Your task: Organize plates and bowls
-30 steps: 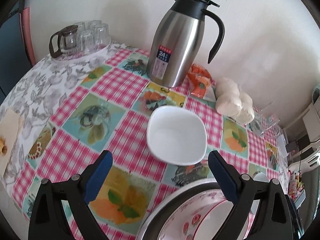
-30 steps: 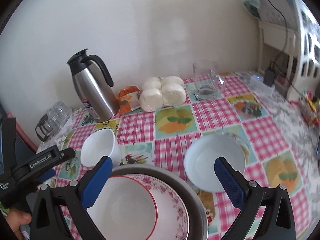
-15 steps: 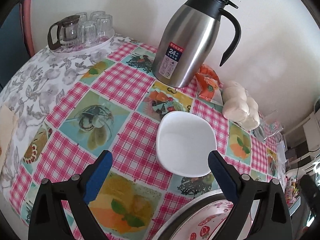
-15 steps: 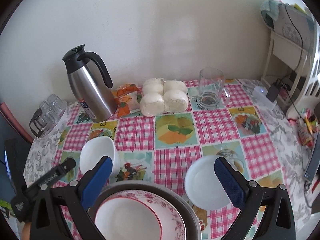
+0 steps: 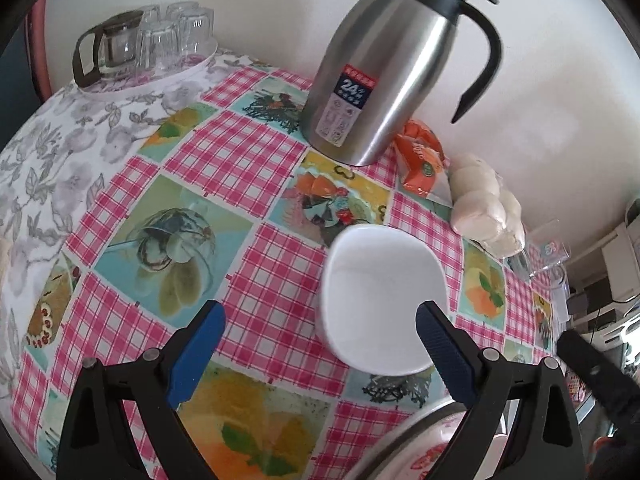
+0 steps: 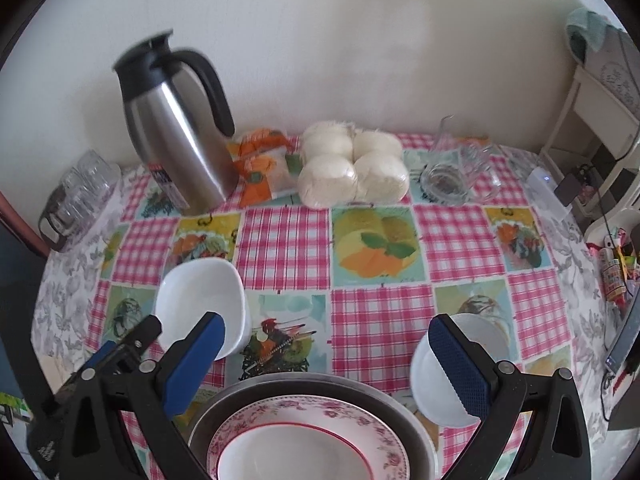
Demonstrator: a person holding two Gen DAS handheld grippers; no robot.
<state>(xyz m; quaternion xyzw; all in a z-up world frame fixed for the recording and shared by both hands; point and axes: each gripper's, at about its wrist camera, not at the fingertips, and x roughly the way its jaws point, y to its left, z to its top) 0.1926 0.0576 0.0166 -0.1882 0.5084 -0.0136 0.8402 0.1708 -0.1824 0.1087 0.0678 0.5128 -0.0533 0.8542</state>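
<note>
A squarish white bowl [image 5: 382,300] sits on the checked tablecloth [image 5: 224,168] just ahead of the left gripper [image 5: 320,334], lying mostly toward the right-hand finger, whose blue pad [image 5: 444,350] overlaps the bowl's near right rim in the left wrist view; whether it touches cannot be told. That gripper's fingers stand wide apart and hold nothing. The same bowl [image 6: 202,306] shows in the right wrist view just beyond the right gripper's left finger, with the left gripper [image 6: 120,350] reaching in beside it from the lower left. The right gripper [image 6: 326,354] is likewise spread wide and empty. Below and between its fingers lies a metal pan [image 6: 416,420] carrying a flower-rimmed plate [image 6: 380,440] with a red-rimmed plate [image 6: 296,452] stacked inside it. A round white bowl [image 6: 496,340] sits behind the right-hand finger, partly hidden by its pad. Further out, beyond the left finger, a steel thermos jug [image 6: 176,140] with a black handle stands near the wall; an orange packet [image 6: 260,170] and a bag of white buns [image 6: 352,166] lie ahead between the fingers, and a glass mug [image 6: 456,170] rests beyond the right finger. Far left, upturned glasses [image 5: 160,36] stand on a tray [image 5: 140,84].
</note>
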